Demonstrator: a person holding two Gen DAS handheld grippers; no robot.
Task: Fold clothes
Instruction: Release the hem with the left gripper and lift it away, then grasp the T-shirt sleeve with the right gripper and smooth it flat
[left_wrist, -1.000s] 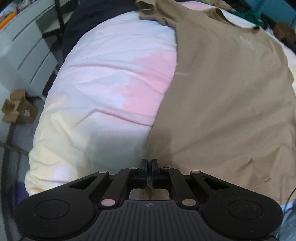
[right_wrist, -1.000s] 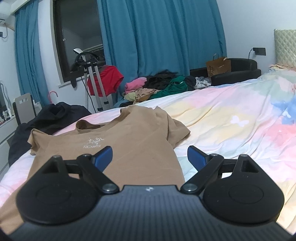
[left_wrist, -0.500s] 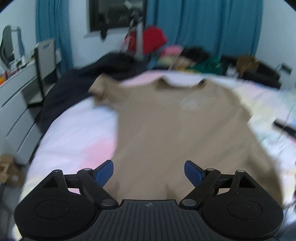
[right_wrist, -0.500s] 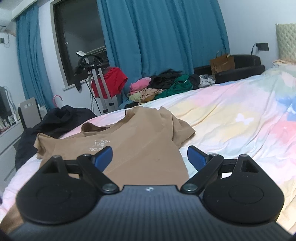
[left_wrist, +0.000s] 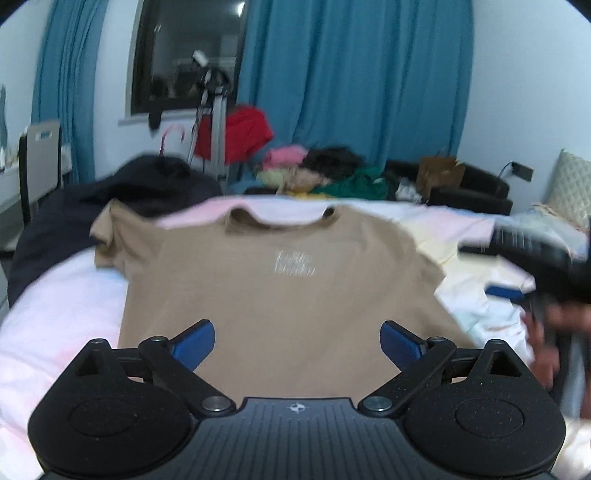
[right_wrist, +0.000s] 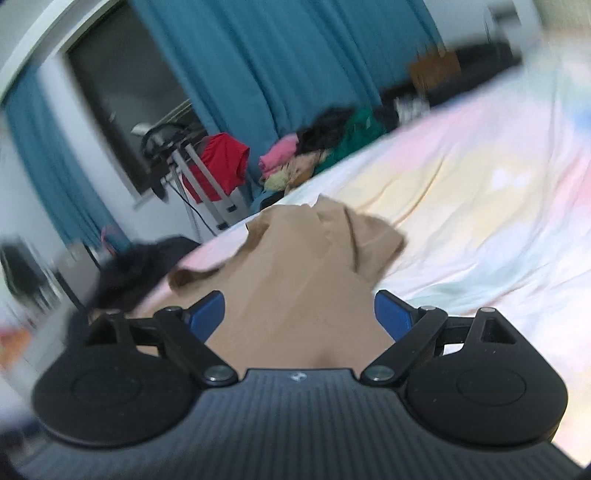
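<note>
One tan T-shirt (left_wrist: 284, 295) lies spread flat on the bed (left_wrist: 55, 317), its long axis running straight ahead of the left tongs (left_wrist: 297, 341): hem nearest them, collar at the far end toward the curtains (left_wrist: 351, 81). It is face up, with a small pale print on the chest, too blurred to read, and a round neckline open at the top. One short sleeve sticks out to the left of the tongs, lying partly against a dark garment (left_wrist: 110, 192) heaped at that edge of the bed; the other sleeve falls away to the right. The left tongs are spread wide, both blue pads clear of the cloth and holding nothing, the hem just ahead of and below them. To their right, the right tongs (left_wrist: 524, 266) show as a dark smear with one blue pad, a hand (left_wrist: 546, 343) beneath them. From the right wrist view, which is tilted and blurred, the right tongs (right_wrist: 299, 314) are likewise spread apart and empty, with the same shirt (right_wrist: 295, 280) stretching away between their pads, the near sleeve bunched into folds ahead and slightly right. The bedcover is pastel pink, yellow and white. Beyond the bed's far end sits one pile of clothes (left_wrist: 325, 173), and one red garment (left_wrist: 236, 133) hangs on a stand.
</note>
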